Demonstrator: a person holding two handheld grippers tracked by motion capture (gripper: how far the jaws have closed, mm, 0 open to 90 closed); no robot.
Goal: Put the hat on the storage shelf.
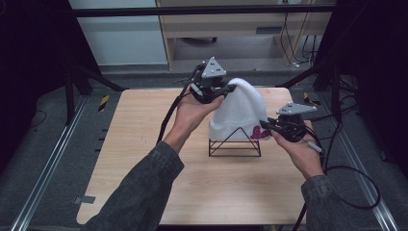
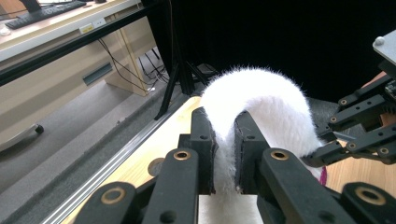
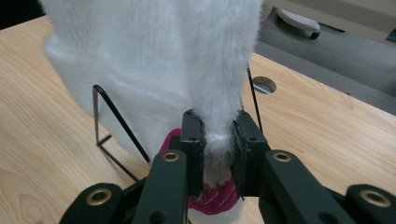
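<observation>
**Hat going onto wire stand**

White fuzzy hat, frame centre, draped over black wire stand. Left gripper pinches the crown, right gripper pinches the brim, both clamped on fabric, likely stretching it to seat it.

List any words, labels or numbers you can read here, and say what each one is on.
No text can be read.
Pink lettering on the white hat's cuff: partly hidden by the right tongs, too blurred to read.
Small label on the desk edge in the left gripper view: too small to read.
</observation>
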